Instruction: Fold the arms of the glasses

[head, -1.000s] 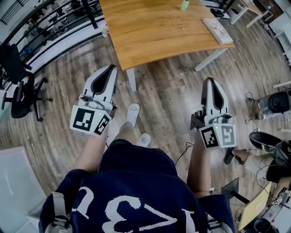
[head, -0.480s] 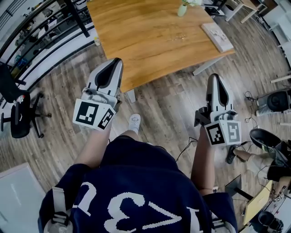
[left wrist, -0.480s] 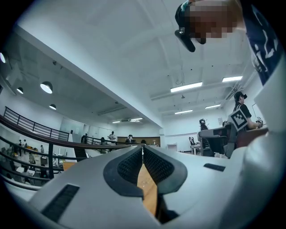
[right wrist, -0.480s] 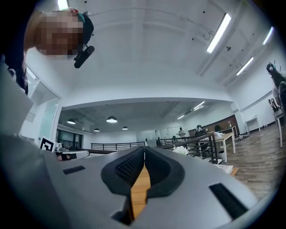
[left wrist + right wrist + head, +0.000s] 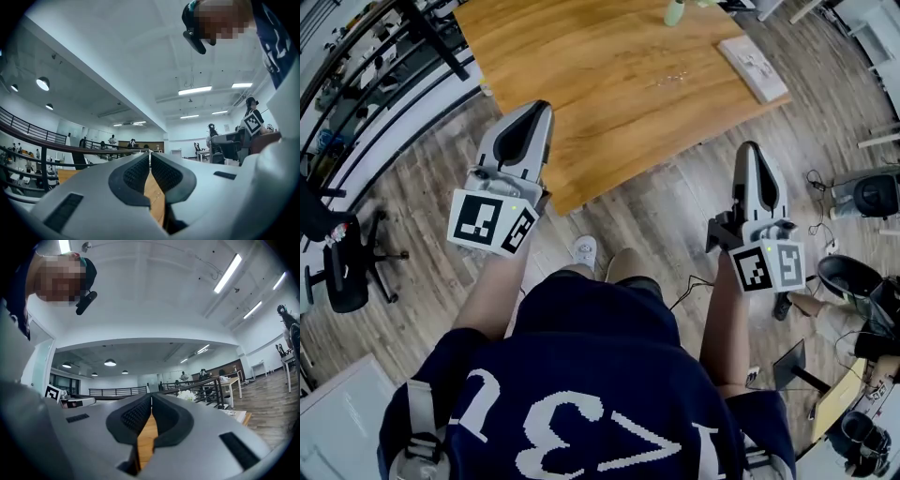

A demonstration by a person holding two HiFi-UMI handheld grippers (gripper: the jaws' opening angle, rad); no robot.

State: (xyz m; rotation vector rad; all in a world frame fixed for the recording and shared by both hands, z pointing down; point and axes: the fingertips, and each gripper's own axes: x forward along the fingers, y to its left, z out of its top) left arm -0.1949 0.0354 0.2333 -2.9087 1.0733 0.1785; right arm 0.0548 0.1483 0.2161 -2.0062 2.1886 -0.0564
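Glasses (image 5: 673, 77): one faint pair on table (image 5: 562, 84); left gripper (image 5: 540, 112), right gripper (image 5: 749, 150) both closed, empty.

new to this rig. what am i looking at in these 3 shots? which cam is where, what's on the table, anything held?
There is no robot here. A person carries a handheld two-jaw tool in each hand. The top-down picture comes from a camera on the person's head. It shows the left tool and the right tool, each with a marker cube at its back end, held out near a wooden table. On the table are a flat white book and, at the far edge, a green vase. I can't make out any glasses. The other two pictures come from a camera riding on each tool, looking along its jaws. In both, the jaws are together with nothing between them, so nothing is held.
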